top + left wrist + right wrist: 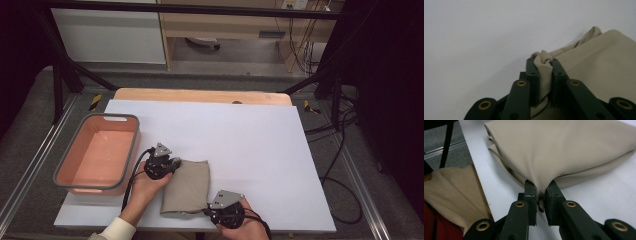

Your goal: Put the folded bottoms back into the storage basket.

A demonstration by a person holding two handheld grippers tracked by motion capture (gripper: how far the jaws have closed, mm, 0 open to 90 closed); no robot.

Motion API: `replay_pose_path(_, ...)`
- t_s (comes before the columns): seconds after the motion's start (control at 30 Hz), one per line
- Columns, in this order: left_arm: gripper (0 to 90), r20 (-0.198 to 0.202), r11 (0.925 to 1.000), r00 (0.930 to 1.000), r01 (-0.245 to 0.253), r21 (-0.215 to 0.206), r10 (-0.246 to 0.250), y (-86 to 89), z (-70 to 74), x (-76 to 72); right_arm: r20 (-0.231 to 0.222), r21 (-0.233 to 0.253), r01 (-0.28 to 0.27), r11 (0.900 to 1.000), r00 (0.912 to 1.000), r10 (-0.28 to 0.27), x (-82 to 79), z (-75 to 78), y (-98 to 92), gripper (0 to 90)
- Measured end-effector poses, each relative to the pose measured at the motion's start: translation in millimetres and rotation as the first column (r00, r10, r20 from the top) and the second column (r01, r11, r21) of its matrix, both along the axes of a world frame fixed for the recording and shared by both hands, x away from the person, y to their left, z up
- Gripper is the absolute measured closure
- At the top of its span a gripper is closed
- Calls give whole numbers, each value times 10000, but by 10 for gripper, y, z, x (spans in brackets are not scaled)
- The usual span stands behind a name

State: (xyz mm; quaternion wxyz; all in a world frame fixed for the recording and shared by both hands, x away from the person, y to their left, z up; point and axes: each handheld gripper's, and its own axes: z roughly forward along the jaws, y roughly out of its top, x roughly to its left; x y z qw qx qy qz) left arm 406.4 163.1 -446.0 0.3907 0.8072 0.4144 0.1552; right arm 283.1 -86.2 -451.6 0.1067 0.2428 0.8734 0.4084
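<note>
White tabletop [250, 135]: both grippers' jaws pinch folded beige cloth [187, 186] corners beside tub [95, 155].

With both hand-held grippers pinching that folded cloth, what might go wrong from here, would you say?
The left hand-held gripper pinches only a bunched corner of the cloth, so the corner may slip out on lifting. The right hand-held gripper bites just the fold's edge; layers could fall open. The bin sits close by and could be knocked.
</note>
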Motion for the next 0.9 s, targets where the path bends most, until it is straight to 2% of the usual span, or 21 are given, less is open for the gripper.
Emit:
replay_pose_path(0.1,816,263,9997,9997,-11,-258,18,24,84,-23,171,157,-13,9999,9999,11,-8,38,-5,822)
replay_pose_path(0.3,821,478,9987,9987,198,-479,-175,44,219,-73,203,416,-12,9991,9998,4,-10,86,-10,823)
replay_pose_path(0.53,822,813,9982,9961,375,-460,-337,14,402,-123,145,741,-91,9972,9999,81,11,203,-1,824)
replay_pose_path(0.7,823,880,9983,9951,482,-318,-452,-23,552,-86,70,852,-46,9964,10000,40,79,293,-32,825)
replay_pose_path(0.9,822,727,9982,9964,471,-381,-443,-62,733,69,-40,1056,-18,9944,10000,22,215,401,-43,825)
